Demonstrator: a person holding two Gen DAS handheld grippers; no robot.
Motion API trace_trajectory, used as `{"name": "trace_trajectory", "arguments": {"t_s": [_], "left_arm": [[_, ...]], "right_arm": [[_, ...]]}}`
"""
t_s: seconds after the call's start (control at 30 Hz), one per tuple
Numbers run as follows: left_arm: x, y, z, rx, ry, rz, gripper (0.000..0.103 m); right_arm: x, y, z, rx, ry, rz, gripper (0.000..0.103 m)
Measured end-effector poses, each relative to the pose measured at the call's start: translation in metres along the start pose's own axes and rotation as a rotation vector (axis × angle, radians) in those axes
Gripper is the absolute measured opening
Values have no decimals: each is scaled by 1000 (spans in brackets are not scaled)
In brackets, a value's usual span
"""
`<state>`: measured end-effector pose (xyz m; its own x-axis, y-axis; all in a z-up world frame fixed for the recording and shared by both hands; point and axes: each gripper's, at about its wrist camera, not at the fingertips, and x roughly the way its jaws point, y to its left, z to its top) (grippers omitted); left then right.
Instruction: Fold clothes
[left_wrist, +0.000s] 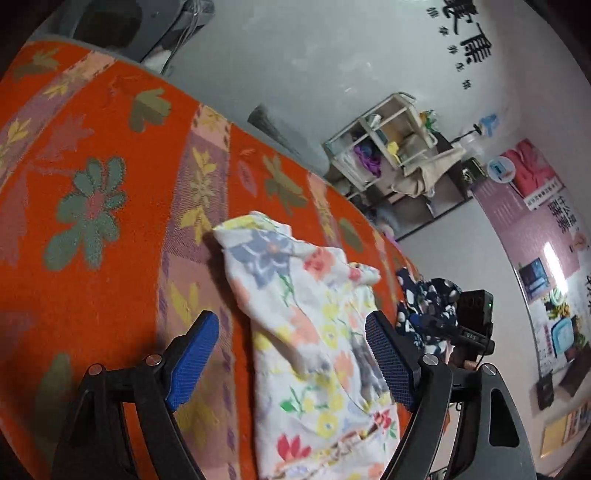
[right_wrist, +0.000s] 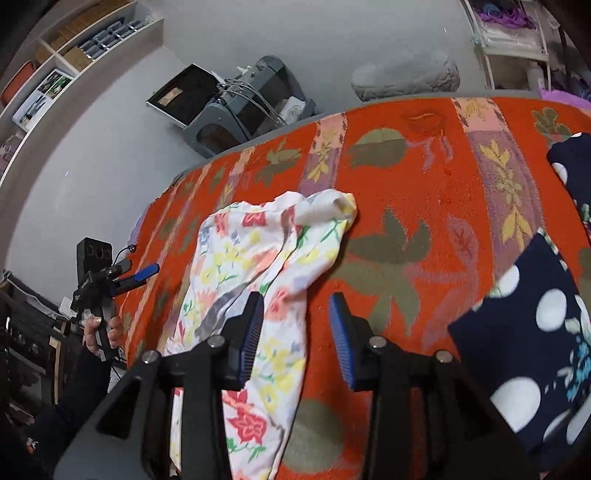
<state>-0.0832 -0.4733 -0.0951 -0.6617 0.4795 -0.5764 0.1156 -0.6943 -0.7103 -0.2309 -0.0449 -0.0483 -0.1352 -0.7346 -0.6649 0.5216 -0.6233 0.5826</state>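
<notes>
Blue-padded fingers of both grippers stand spread and empty over a half-folded floral garment.

Right gripper (right_wrist: 297, 339) hangs just above the floral garment (right_wrist: 258, 266), jaws parted, one pad over the cloth and the other off its right edge; left gripper (left_wrist: 291, 363) gapes wide across it. The garment's long axis runs away from both — across the orange floral cover (right_wrist: 424, 177). Beyond to the right lies a navy dotted garment (right_wrist: 532, 332).

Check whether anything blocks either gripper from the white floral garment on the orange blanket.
Nothing visible does. The white floral garment lies uncovered on the orange blanket. The left gripper and right gripper both hover open just above it. The navy dotted garment lies apart, to one side.
</notes>
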Motion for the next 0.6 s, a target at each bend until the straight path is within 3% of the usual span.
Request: {"name": "trace_trajectory", "arguments": {"t_s": [0.13,0.23,0.33,0.4,0.5,0.53,0.57,0.6], "left_arm": [[41,27,14,-57,51,-13,82],[60,33,25,-70,71,-80,82],[76,25,33,-33,106,-143,82],[86,18,37,-5,134,-151,82],[95,12,41,16,112,-147,82],[97,12,42,16,98,-143,81],[96,12,40,21,95,-145,78],[96,11,39,26,92,-148,65]], "right_arm": [[36,-27,36,54,57,19,45],[68,-44,54,89,99,11,45],[84,-53,63,108,113,112,46],[95,-51,67,89,129,169,47],[107,-42,73,52,140,198,46],[111,-38,74,34,144,197,44],[113,-33,74,17,155,197,29],[115,-29,73,4,163,196,14]]}}
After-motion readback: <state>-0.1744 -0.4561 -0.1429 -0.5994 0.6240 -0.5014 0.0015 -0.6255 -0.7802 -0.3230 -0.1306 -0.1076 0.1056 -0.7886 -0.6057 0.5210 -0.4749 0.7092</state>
